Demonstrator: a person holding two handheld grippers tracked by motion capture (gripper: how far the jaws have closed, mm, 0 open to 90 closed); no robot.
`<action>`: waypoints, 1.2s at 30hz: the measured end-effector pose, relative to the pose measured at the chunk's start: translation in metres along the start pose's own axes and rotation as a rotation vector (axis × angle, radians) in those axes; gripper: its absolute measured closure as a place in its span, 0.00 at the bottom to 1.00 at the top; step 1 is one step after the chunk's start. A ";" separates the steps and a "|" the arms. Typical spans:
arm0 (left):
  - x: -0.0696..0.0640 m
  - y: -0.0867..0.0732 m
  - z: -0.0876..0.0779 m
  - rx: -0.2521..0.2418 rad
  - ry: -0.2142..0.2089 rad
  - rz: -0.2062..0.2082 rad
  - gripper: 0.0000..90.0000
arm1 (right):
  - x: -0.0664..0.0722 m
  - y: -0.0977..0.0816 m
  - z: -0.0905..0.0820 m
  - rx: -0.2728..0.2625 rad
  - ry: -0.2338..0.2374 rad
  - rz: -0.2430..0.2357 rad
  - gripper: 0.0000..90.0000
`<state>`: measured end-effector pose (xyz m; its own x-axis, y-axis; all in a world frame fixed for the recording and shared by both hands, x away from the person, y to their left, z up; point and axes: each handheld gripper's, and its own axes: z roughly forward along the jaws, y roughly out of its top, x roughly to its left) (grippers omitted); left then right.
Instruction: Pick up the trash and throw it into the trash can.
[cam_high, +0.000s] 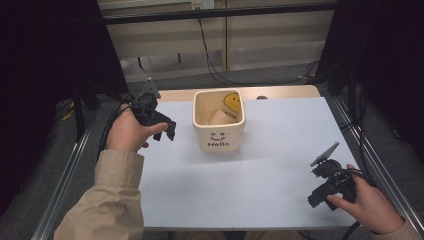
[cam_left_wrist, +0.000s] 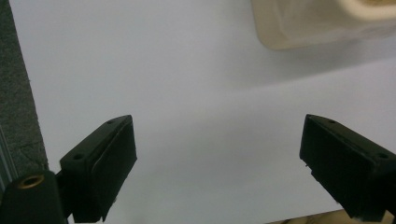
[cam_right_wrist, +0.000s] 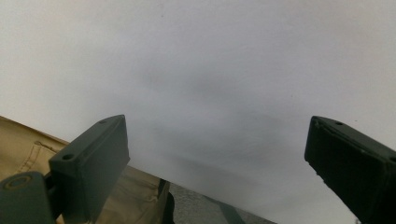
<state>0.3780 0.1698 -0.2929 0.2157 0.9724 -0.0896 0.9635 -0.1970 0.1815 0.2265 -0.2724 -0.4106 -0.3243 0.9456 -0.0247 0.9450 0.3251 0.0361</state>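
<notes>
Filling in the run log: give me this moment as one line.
left tongs: open, empty, left of cream pot | right tongs: open, empty, near table corner | pot: upright on white sheet, untouched

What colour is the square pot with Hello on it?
Cream, with a black smiley; the pot shows best in the high view.

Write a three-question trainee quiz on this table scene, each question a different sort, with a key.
1. True or false: the left gripper is clamped on the cream container.
2. Multiple choice: the word printed on the container's front is A) Smile B) Hello C) Happy.
3. Fill in: the right gripper is over the near-____ corner of the white sheet.

Key: 1 false, its jaws stand wide apart and empty beside the container; 2 B; 3 right.
</notes>
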 end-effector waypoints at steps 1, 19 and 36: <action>0.002 -0.003 0.004 0.005 -0.003 -0.006 0.12 | 0.000 0.000 0.000 -0.002 0.002 -0.002 0.07; 0.042 -0.064 0.073 0.034 -0.002 -0.061 0.12 | 0.000 0.000 0.001 -0.002 -0.008 -0.005 0.07; 0.075 -0.112 0.102 0.046 0.007 -0.140 0.12 | 0.001 0.001 0.003 -0.001 -0.009 -0.001 0.07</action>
<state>0.3022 0.2516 -0.4198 0.0772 0.9916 -0.1040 0.9904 -0.0642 0.1227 0.2270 -0.2717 -0.4136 -0.3253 0.9450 -0.0335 0.9445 0.3264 0.0373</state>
